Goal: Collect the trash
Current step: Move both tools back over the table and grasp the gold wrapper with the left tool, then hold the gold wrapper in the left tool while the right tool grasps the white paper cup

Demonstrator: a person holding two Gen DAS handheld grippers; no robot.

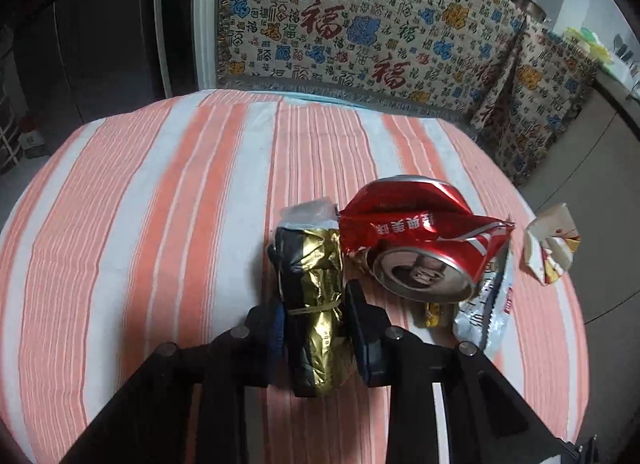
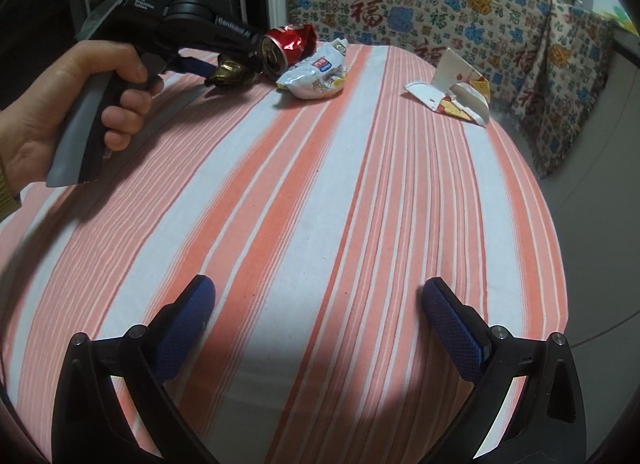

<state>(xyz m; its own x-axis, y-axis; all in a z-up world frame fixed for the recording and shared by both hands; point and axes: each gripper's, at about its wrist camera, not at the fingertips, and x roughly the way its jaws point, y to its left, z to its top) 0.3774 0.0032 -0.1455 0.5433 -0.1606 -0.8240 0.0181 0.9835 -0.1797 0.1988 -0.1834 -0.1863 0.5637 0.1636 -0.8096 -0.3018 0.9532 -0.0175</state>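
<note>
My left gripper (image 1: 316,304) is shut on a crumpled gold and black foil packet (image 1: 320,276), its blue pads pressing both sides. Just right of it lies a crushed red can (image 1: 420,236) on a white snack bag (image 1: 488,304). A torn white and yellow carton (image 1: 550,242) lies further right. In the right wrist view a hand (image 2: 60,104) holds the left gripper's handle at the far left, beside the foil packet (image 2: 228,70), the can (image 2: 288,46), the snack bag (image 2: 316,78) and the carton (image 2: 456,92). My right gripper (image 2: 320,304) stands open over bare cloth, nothing between its fingers.
The table wears an orange and white striped cloth (image 1: 160,224). Behind it stands furniture draped in a patterned cloth with red characters (image 1: 360,24). The table's edge curves away at the right, with grey floor (image 2: 600,244) beyond. A dark doorway (image 1: 100,24) is at the left.
</note>
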